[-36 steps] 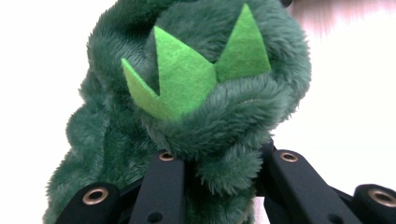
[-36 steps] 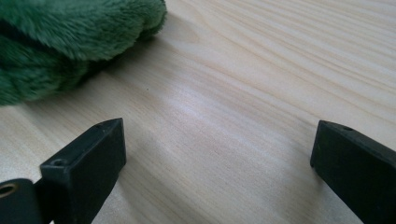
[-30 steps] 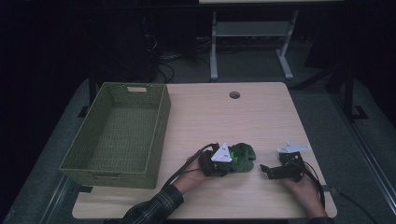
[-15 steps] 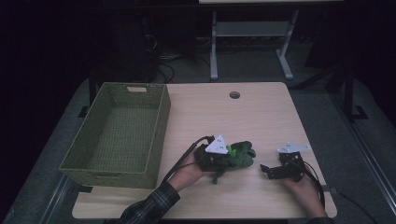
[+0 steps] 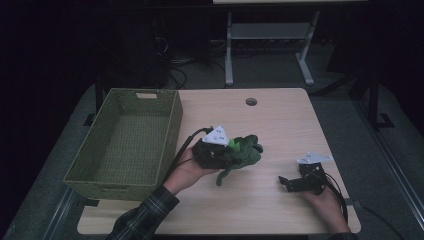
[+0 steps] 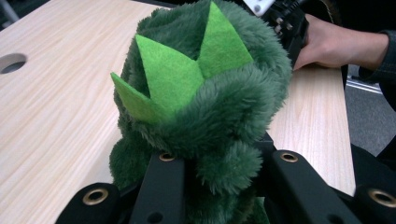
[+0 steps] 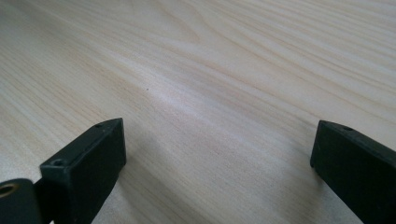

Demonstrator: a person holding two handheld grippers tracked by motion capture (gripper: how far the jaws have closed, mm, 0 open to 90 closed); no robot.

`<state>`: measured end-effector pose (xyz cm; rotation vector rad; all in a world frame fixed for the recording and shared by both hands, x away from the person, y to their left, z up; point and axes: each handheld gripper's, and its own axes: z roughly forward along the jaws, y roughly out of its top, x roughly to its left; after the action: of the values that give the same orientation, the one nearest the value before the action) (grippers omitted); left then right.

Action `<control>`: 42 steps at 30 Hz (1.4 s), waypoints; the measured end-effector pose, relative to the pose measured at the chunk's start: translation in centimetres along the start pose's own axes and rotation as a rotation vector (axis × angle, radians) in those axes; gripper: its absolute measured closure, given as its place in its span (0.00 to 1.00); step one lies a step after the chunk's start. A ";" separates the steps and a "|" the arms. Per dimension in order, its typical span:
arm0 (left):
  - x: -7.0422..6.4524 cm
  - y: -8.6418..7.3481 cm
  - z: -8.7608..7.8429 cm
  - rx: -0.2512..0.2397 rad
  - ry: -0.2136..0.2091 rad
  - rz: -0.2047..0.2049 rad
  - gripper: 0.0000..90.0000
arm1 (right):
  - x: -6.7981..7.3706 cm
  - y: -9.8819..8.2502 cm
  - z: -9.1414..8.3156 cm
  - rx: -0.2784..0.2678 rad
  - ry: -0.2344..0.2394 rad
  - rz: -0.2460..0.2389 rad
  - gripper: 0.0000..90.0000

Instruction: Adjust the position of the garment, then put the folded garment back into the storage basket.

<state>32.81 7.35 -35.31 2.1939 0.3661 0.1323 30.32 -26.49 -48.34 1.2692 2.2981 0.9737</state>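
Note:
A dark green plush toy (image 5: 242, 151) with light green felt spikes (image 6: 187, 79) hangs above the middle of the wooden table (image 5: 280, 120). My left gripper (image 5: 225, 156) is shut on it, the black jaws squeezing its furry body from both sides in the left gripper view. One limb of the toy dangles toward the table. My right gripper (image 5: 285, 182) rests low at the table's right front, jaws wide open with only bare wood between them (image 7: 215, 154). In the left gripper view the right hand (image 6: 336, 44) and its gripper lie behind the toy.
A green woven basket (image 5: 125, 140) stands on the table's left side, with nothing inside. A round cable hole (image 5: 251, 101) sits near the far edge. A metal desk frame (image 5: 270, 45) stands on the floor beyond the table.
My left gripper has lifted the plush toy off the table and carried it slightly away from me. The right gripper has stayed in place.

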 end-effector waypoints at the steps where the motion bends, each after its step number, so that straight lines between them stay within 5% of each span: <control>1: 0.2 0.0 -0.4 0.000 0.005 -0.005 0.82 | 0.0 0.0 0.0 0.000 0.000 0.000 0.04; 8: 1.9 0.2 -3.8 -0.016 0.048 -0.052 0.82 | 0.0 0.0 0.0 0.000 0.000 -0.001 0.04; 21: 5.2 -0.6 -11.8 -0.045 0.198 -0.122 0.81 | 0.0 0.0 0.0 -0.001 0.000 -0.003 0.04; 32: 7.7 -4.1 -18.1 -0.026 0.367 -0.201 0.81 | 0.0 0.0 0.0 0.000 0.000 0.001 0.04; 42: 9.7 -8.5 -19.8 0.021 0.484 -0.281 0.81 | 0.0 0.0 0.0 -0.001 0.000 0.000 0.04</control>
<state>35.77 30.29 -30.40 2.0889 0.9420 0.5078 30.33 -26.48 -48.35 1.2685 2.2972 0.9743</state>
